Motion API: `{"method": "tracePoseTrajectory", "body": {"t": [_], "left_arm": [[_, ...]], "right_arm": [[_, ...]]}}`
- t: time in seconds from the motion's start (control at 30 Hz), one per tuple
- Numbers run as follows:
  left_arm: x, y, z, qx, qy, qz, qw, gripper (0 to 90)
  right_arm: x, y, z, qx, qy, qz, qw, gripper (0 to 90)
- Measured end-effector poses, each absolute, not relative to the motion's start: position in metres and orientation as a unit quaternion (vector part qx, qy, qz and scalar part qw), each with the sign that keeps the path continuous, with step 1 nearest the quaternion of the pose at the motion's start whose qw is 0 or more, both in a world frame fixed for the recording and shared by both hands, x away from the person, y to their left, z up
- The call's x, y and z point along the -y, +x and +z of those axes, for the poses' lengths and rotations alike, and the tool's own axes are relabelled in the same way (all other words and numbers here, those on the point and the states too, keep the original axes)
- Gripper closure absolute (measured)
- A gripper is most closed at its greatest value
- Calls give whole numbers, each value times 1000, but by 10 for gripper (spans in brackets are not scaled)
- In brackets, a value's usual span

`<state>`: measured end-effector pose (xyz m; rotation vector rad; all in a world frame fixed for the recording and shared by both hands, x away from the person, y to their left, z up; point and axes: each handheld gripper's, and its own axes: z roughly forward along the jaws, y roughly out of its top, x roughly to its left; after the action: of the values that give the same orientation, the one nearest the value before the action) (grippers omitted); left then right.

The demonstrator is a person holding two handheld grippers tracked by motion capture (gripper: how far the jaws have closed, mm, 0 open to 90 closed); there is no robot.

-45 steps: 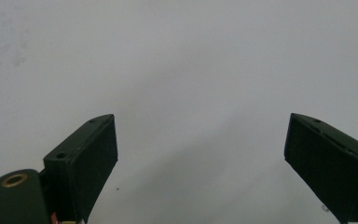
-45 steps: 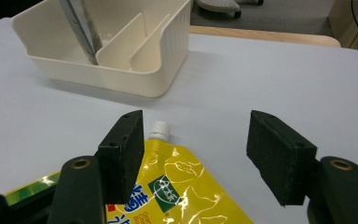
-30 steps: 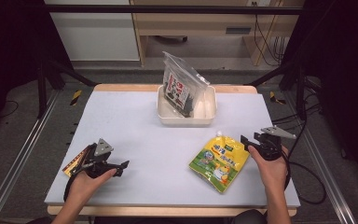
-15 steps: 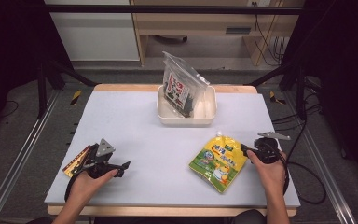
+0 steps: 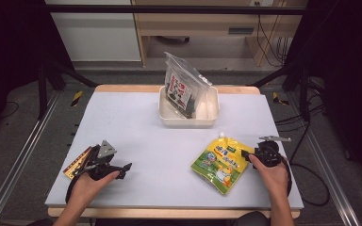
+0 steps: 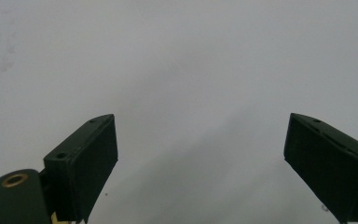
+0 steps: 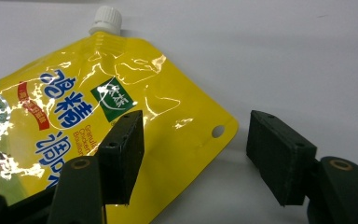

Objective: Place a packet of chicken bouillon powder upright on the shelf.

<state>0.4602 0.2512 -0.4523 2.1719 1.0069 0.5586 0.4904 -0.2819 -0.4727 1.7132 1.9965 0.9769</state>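
A yellow spout pouch (image 5: 222, 163) with a white cap lies flat on the grey table at the front right. My right gripper (image 5: 246, 156) is at its right edge and open. In the right gripper view the jaws straddle the pouch's (image 7: 74, 116) corner with the hang hole: one jaw is over the pouch and the other over bare table, with a gap on both sides of my right gripper (image 7: 196, 135). At the front left, my left gripper (image 5: 122, 168) rests low and open. My left gripper (image 6: 200, 140) has nothing but table between its jaws.
A white bin (image 5: 188, 123) stands at the back centre with a clear bag of dark packets (image 5: 184, 87) upright in it. A yellow-orange flat item (image 5: 78, 161) lies beside the left hand. The table edge (image 5: 169, 207) runs just in front of both hands.
My right gripper has come down and in towards the pouch's right corner. The left gripper and the pouch have stayed where they were.
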Motion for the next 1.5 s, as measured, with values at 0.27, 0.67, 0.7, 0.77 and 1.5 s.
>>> {"method": "tracePoseTrajectory", "body": {"t": [0.27, 0.67, 0.7, 0.77, 1.5], "left_arm": [[-252, 460, -452, -386, 832, 214, 335, 94], [-251, 461, -452, -385, 834, 214, 333, 95], [-251, 461, -452, -385, 834, 213, 333, 95], [-251, 461, -452, -386, 833, 214, 333, 95], [-255, 461, -450, -392, 829, 216, 337, 104]], "right_arm": [[280, 491, -474, -707, 597, 345, 156, 398], [274, 489, -467, -714, 575, 361, 168, 555], [274, 489, -467, -717, 572, 361, 170, 569], [272, 489, -465, -718, 570, 363, 168, 583], [247, 489, -431, -727, 537, 372, 210, 900]]}}
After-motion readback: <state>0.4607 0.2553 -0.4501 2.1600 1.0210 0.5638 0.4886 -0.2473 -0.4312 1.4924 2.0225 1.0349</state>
